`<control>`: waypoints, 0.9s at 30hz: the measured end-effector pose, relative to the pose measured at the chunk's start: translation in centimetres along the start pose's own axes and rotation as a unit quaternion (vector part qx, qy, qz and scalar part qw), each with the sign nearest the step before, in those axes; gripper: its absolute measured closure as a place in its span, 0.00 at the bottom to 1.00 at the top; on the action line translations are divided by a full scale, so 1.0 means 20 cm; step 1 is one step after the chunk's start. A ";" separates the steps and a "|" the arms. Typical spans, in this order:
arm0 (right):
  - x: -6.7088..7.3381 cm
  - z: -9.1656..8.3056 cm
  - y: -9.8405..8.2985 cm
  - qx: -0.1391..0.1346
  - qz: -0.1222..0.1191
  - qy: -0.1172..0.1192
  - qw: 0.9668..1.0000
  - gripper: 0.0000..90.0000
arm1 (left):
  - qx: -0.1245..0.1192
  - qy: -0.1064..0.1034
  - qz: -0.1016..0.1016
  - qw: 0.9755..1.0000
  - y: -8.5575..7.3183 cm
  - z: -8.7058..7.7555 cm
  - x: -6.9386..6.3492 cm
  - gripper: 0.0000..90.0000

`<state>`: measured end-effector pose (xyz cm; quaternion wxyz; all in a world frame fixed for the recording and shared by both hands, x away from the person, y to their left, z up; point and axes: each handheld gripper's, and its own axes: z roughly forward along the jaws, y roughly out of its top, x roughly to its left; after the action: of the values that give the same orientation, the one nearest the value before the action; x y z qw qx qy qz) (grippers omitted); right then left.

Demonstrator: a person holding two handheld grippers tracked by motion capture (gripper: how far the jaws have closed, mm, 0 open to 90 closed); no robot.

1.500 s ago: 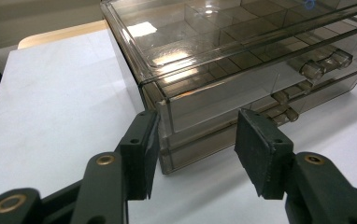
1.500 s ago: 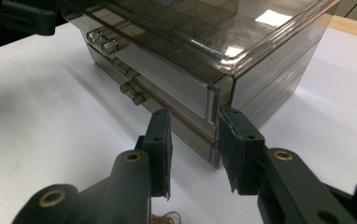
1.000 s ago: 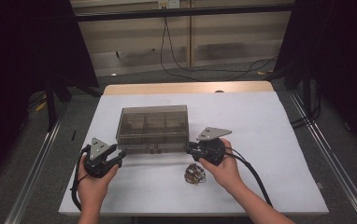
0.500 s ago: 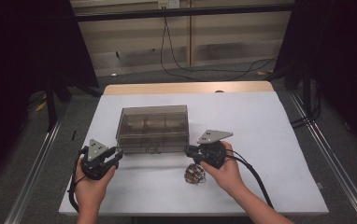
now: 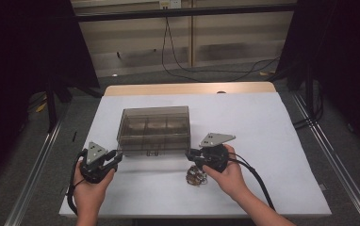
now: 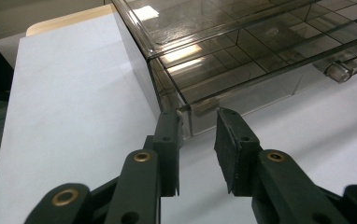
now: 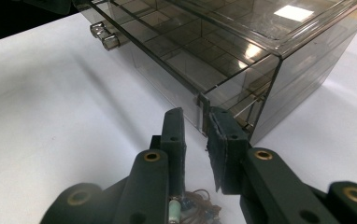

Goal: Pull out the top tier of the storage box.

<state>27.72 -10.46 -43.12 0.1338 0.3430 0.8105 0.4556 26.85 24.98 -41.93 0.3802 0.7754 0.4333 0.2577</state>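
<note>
My left gripper (image 6: 197, 149) and right gripper (image 7: 196, 147), both slightly open, empty, at box (image 5: 153, 129) front corners, tabletop centre; trinket (image 5: 196, 176) near front edge; uneven squeeze could skew box

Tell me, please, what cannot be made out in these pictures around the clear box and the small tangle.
- Tangle: too small in the high view; in the right gripper view the right tongs cover most of it.
- Clear box: compartment contents unreadable through tinted, glaring walls.
- Left tongs: contact with the box corner unclear in the left gripper view.
</note>
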 end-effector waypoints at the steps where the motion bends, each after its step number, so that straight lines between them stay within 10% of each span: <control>1: 0.00 0.00 0.00 0.000 0.001 0.001 1.000 0.86 | 0.001 0.001 0.002 1.000 0.00 0.00 0.00 0.78; 27: 0.03 -0.02 -0.03 0.004 -0.004 0.015 1.000 0.85 | 0.003 -0.010 -0.003 1.000 -0.02 -0.04 0.00 0.79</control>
<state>26.72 -10.54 -43.27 0.1225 0.3337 0.8153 0.4570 25.98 25.38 -41.81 0.3826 0.7779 0.4326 0.2477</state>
